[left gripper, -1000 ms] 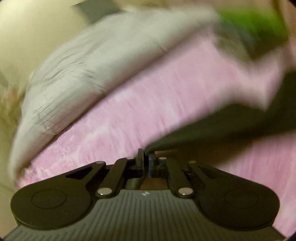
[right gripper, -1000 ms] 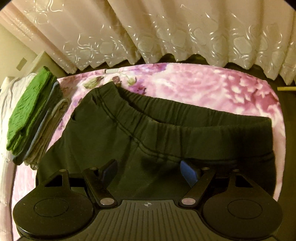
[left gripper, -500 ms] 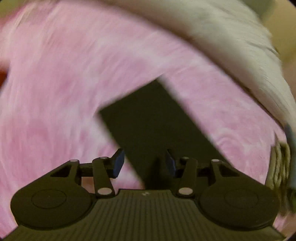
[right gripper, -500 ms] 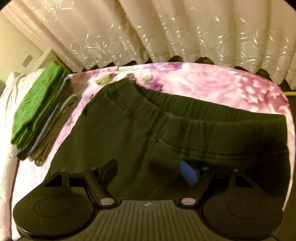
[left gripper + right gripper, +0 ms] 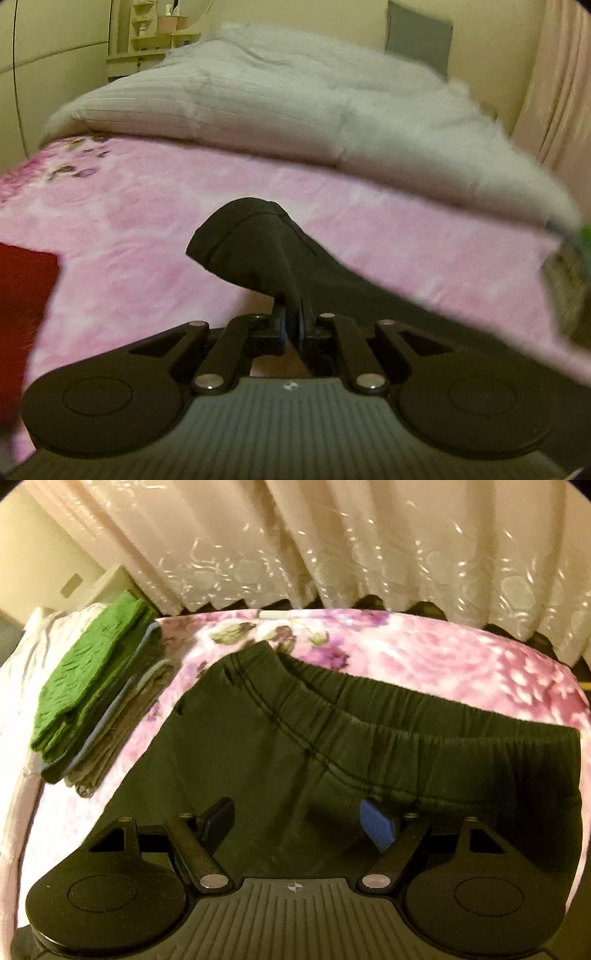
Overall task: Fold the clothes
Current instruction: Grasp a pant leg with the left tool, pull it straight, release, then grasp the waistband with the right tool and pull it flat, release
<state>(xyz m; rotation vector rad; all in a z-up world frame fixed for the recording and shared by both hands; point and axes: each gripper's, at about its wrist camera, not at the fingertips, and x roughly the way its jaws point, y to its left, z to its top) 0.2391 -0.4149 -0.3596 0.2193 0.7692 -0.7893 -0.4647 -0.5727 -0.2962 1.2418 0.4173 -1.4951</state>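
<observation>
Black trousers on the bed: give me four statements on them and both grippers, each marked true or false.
1. The left gripper is shut on the black trousers. True.
2. The right gripper grips the waistband. False: its fingers stand apart above the cloth.
3. A green garment tops a folded stack beside the trousers. True.
4. The trousers lie on a plain white sheet. False: on a pink floral blanket.
</observation>
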